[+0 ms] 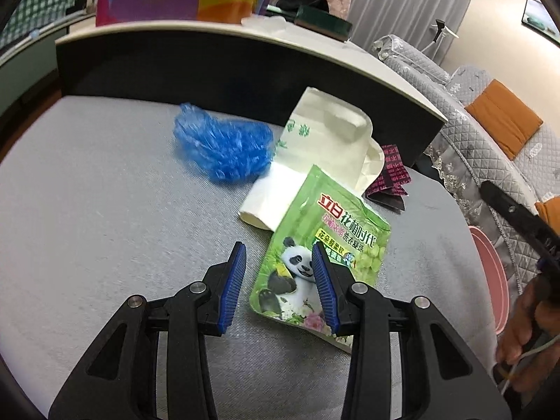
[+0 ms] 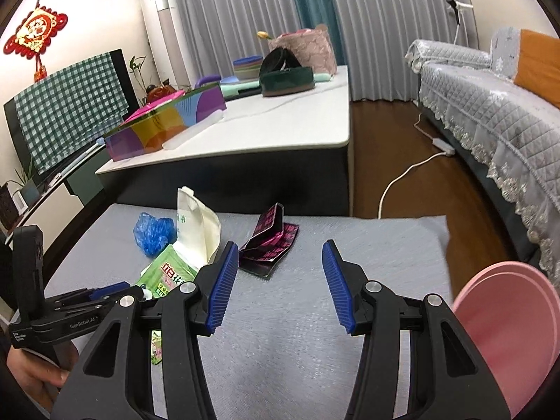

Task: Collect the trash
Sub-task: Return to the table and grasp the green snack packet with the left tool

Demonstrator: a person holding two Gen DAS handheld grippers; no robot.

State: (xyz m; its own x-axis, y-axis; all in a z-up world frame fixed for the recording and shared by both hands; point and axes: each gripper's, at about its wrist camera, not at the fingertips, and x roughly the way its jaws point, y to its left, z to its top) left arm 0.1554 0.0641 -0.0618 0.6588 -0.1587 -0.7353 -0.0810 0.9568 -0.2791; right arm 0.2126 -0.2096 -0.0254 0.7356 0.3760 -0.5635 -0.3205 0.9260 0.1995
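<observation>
Looking across the grey cloth-covered surface point(image 2: 297, 315), I can see the trash bunched toward its far left part: a crumpled blue plastic bag point(image 1: 224, 147), a cream paper bag point(image 1: 315, 161) lying just beside it, a green panda pouch point(image 1: 315, 255) overlapping the paper bag's near end, and a dark wrapper with pink print point(image 2: 269, 245) off to the right, a little apart from the rest. The left gripper point(image 1: 278, 276) hangs low over the pouch, jaws spread and empty, the lower part of the pouch showing between the blue pads without touching them. The right gripper point(image 2: 278, 287) hovers over bare grey cloth, jaws parted wide, nothing between them, the dark wrapper just beyond its left pad. A pink bin point(image 2: 507, 332) sits at the right edge of the surface. Behind it all stands a higher white table point(image 2: 280, 122) carrying a colourful box point(image 2: 168, 126) and a dark green box point(image 2: 287, 80). Grey curtains point(image 2: 385, 17) close off the back, a sofa with a quilted grey cover point(image 2: 490, 112) runs along the right over wooden flooring, and a checked cloth point(image 2: 70, 105) drapes a screen at left.
</observation>
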